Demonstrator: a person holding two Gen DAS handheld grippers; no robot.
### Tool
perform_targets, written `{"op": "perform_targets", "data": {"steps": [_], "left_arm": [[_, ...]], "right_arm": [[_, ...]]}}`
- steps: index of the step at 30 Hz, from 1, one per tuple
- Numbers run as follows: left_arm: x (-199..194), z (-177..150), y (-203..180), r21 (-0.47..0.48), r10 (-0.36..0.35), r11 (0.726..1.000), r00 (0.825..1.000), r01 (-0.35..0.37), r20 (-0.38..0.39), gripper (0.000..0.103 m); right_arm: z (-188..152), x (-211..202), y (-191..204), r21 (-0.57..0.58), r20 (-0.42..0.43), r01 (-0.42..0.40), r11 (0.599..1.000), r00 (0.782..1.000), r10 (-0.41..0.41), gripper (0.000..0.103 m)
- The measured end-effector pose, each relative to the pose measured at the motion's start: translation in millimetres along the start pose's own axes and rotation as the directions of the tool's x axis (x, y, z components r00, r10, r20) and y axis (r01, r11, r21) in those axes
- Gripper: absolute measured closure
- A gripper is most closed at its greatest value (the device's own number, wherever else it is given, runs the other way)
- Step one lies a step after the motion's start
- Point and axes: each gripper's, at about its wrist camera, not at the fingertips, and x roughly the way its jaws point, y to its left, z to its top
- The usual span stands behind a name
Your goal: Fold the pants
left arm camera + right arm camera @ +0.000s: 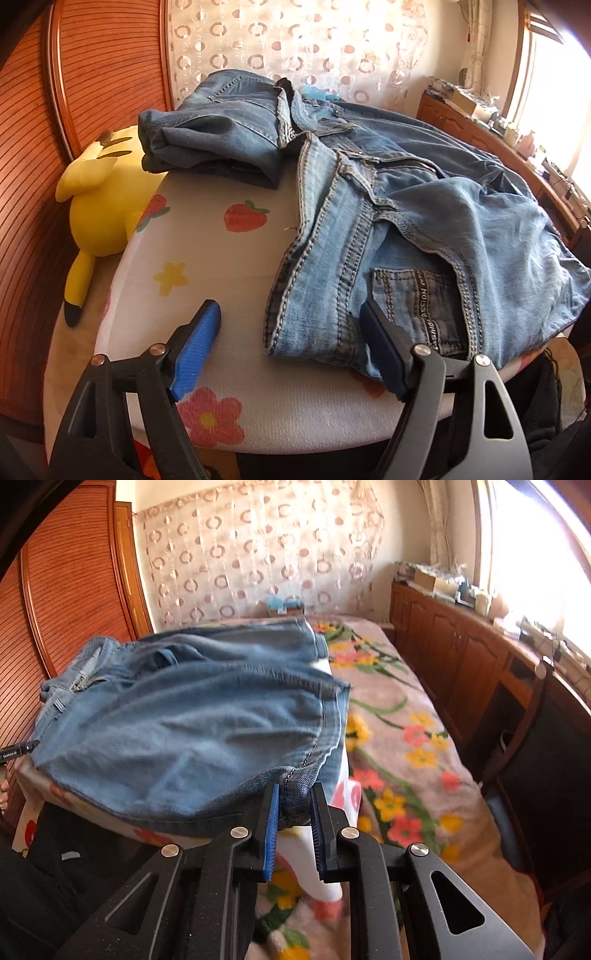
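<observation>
A pair of light-blue jeans (424, 229) is seen lying loosely crumpled on a white pad printed with flowers and strawberries (221, 258), which is set on a bed covered by a floral blanket (406, 738). The waistband and open fly are turned toward the pad's near edge in the left wrist view, while the bulk of the denim is heaped toward the right edge. A second, darker denim garment (214, 140) is found already folded into a compact stack at the pad's far-left corner, so part of the wider job may be judged done; the light pair itself is judged barely begun (no clean fold line can be made out).

The left gripper (291, 350) is held wide open at the pad's near edge, one pad resting against the waistband area, nothing being held. The right gripper (293, 830) is nearly closed around a dark-stitched hem or seam corner at the near edge of the pad; whether the cloth is firmly pinched cannot be told, since a slight gap is seen beside one pad.

The legs of the jeans are hidden beneath the heap, and the cloth is motion-blurred in the right wrist view. A yellow plush toy (96, 199) is partly cut off by the pad's left edge.
</observation>
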Motion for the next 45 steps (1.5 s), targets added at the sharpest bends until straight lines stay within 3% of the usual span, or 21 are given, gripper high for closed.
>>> {"op": "perform_targets", "data": {"steps": [5,7,14,16,19,27,45], "left_arm": [[-6.8,-1.3,4.8,-0.018,-0.052,0.998,0.998,0.053,0.018,0.026],[-7.4,-0.9,7.6,-0.036,-0.044,0.998,0.999,0.045,0.021,0.035],[-4.7,-1.8,5.1,-0.024,-0.059,0.998,0.998,0.059,0.011,0.049],[-4.8,-2.9,1.6,-0.009,-0.067,0.998,0.998,0.067,0.013,0.062],[-7.0,-5.3,-4.3,0.028,-0.065,0.997,0.998,0.065,0.017,0.071],[-29.3,-2.5,-7.0,0.031,-0.075,0.997,0.994,0.073,0.078,0.086],[-112.9,27.3,-9.4,0.021,-0.105,0.994,0.956,0.104,0.273,0.088]], "right_arm": [[3.7,-2.6,6.0,-0.021,0.035,-0.004,1.0,0.999,0.004,0.087],[5.5,-1.9,8.7,-0.027,0.049,-0.006,1.0,0.999,0.007,0.087],[14.1,5.9,16.0,-0.063,0.087,-0.013,0.998,0.996,0.019,0.087],[15.6,9.4,16.8,-0.066,0.094,-0.018,0.998,0.995,0.024,0.087],[13.2,13.1,14.4,-0.05,0.101,-0.023,0.998,0.995,0.028,0.087],[17.8,9.2,12.0,-0.04,0.15,-0.033,0.999,0.988,0.038,0.087],[29.3,-30.5,24.4,-0.105,0.336,-0.004,0.994,0.941,0.04,0.088]]}}
